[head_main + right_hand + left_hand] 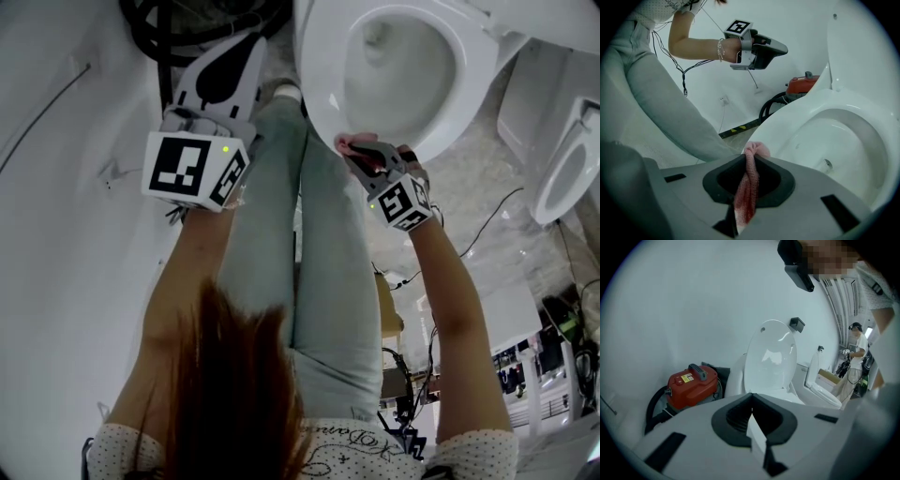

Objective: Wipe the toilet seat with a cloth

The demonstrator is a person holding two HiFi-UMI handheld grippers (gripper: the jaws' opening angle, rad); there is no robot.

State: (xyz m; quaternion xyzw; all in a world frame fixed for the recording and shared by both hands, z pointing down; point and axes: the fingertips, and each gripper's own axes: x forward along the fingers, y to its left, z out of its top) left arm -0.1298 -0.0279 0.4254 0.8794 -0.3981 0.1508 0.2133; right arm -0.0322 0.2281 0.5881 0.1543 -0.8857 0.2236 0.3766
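A white toilet (469,56) with its lid (862,42) raised stands ahead of me. My right gripper (361,152) is shut on a pink cloth (749,180), whose bunched end (343,143) rests against the near rim of the seat (787,122). The cloth runs between the closed jaws in the right gripper view. My left gripper (225,70) is held up to the left of the bowl, away from it, jaws closed with nothing between them (752,416). In the left gripper view the toilet lid (771,357) stands beyond the jaws.
A red vacuum cleaner (691,383) with a black hose (159,37) sits left of the toilet by the white wall. A second toilet (567,169) stands at the right. Cables (487,225) trail on the tiled floor. The person's jeans-clad legs (319,253) are close to the bowl.
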